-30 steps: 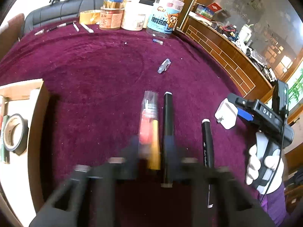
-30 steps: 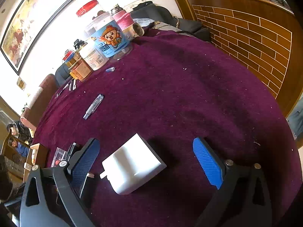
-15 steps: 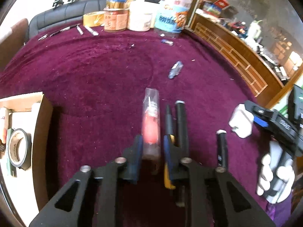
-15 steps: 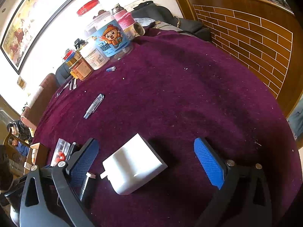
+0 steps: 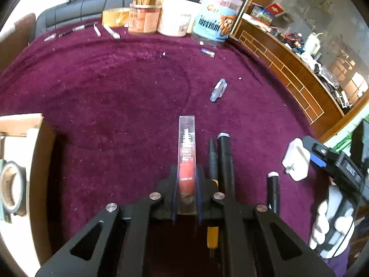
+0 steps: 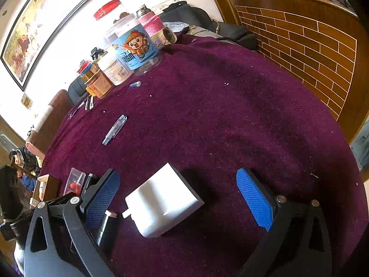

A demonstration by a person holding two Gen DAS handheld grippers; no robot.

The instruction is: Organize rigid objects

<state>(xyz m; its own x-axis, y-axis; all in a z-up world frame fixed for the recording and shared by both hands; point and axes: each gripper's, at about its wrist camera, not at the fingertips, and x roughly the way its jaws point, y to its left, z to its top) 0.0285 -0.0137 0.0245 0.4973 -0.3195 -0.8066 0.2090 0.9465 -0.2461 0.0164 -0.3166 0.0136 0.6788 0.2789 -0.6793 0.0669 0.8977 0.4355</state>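
Note:
My left gripper [image 5: 186,194] is shut on a clear plastic case with a red item inside [image 5: 187,157], held a little above the purple cloth. To its right lie a yellow-and-black pen [image 5: 212,159], a black marker [image 5: 226,161] and a second black marker [image 5: 273,191]. A white charger block [image 6: 161,202] lies on the cloth between the fingers of my right gripper [image 6: 180,203], which is open around it without touching. The charger [image 5: 296,161] and right gripper also show in the left wrist view. A clear pen [image 6: 114,129] lies farther out.
A cardboard box [image 5: 34,161] holding a tape roll [image 5: 11,189] stands at the left. Jars and tubs [image 5: 175,16] line the far edge, with small pens [image 5: 110,31] beside them. A brick-patterned wooden wall [image 6: 311,46] borders the right.
My left gripper has closed on the clear case and lifted it off the cloth, away from the pens. The right gripper and charger have stayed put.

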